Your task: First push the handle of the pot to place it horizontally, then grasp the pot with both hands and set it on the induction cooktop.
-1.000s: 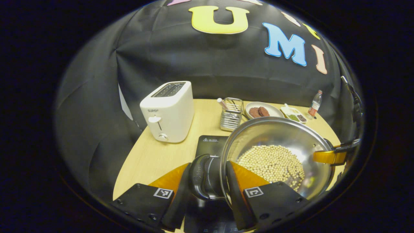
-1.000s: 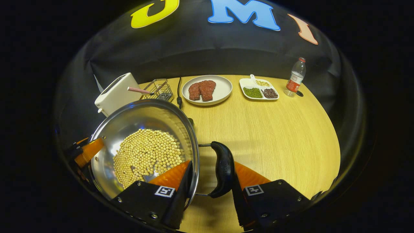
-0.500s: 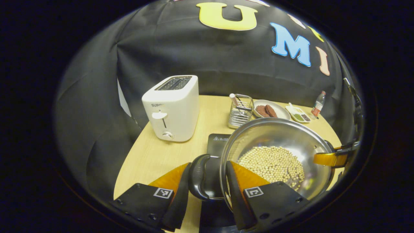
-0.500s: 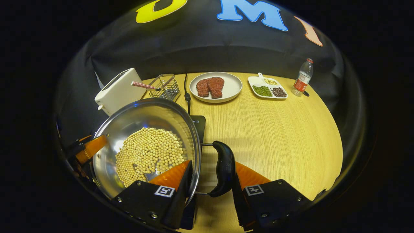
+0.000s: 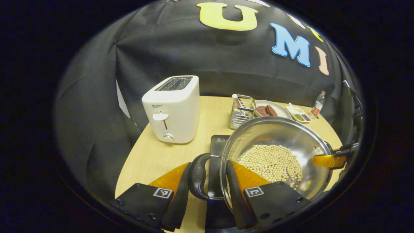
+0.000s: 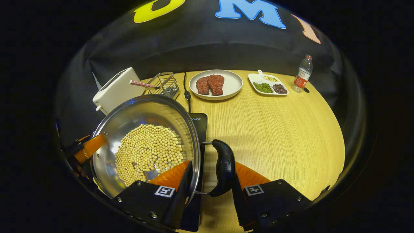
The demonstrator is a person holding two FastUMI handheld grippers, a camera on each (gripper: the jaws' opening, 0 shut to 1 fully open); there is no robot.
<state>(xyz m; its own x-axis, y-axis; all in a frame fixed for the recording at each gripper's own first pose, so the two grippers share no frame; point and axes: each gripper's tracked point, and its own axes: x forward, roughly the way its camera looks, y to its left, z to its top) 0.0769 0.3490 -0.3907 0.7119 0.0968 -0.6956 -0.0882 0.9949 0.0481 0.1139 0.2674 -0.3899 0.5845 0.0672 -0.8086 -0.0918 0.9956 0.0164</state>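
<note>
holding the pot point(image 5: 275, 155) level over the cooktop point(image 5: 217, 152), left tool point(image 5: 204, 181) and right tool point(image 6: 209, 179) each clamped on a side handle so beans point(image 6: 147, 152) stay put

The left gripper view sat close at the pot's point(image 5: 275, 155) left rim, facing the toaster point(image 5: 171, 110) upper left. The right gripper view sat at its right rim, facing the plate point(image 6: 216, 84). Both shared pot and counter point(image 6: 275, 129).
</note>
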